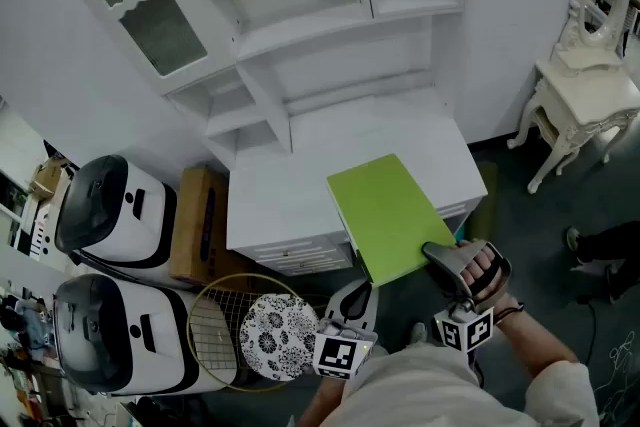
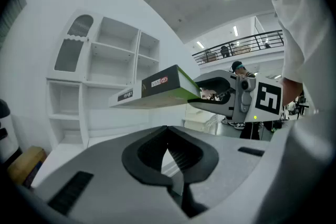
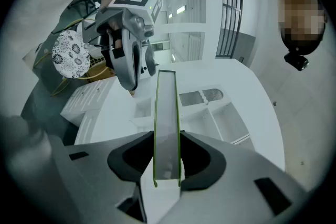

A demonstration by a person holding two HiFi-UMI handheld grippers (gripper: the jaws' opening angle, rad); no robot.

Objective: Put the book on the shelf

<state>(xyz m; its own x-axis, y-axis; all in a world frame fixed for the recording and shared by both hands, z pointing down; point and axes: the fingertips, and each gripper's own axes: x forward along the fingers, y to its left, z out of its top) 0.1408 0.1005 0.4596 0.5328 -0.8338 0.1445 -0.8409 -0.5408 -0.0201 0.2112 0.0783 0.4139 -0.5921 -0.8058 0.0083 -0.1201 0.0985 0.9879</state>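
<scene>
A lime-green book (image 1: 385, 210) hangs flat over the front right corner of the white desk top (image 1: 290, 190), below the white shelf unit (image 1: 300, 25). My right gripper (image 1: 435, 257) is shut on the book's near corner. In the right gripper view the book (image 3: 167, 107) runs edge-on between the jaws of the right gripper (image 3: 167, 136). My left gripper (image 1: 358, 295) hovers low beside it, to the left, jaws shut and holding nothing. The left gripper view shows its own jaws (image 2: 168, 131) closed together, with the book (image 2: 157, 89) and the right gripper (image 2: 231, 94) above them.
Two white-and-black appliances (image 1: 110, 205) (image 1: 110, 330) stand at the left beside a cardboard box (image 1: 200, 225). A racket (image 1: 225, 330) and a patterned disc (image 1: 278, 335) lie by the desk's front. A white dressing table (image 1: 585, 95) stands at the right.
</scene>
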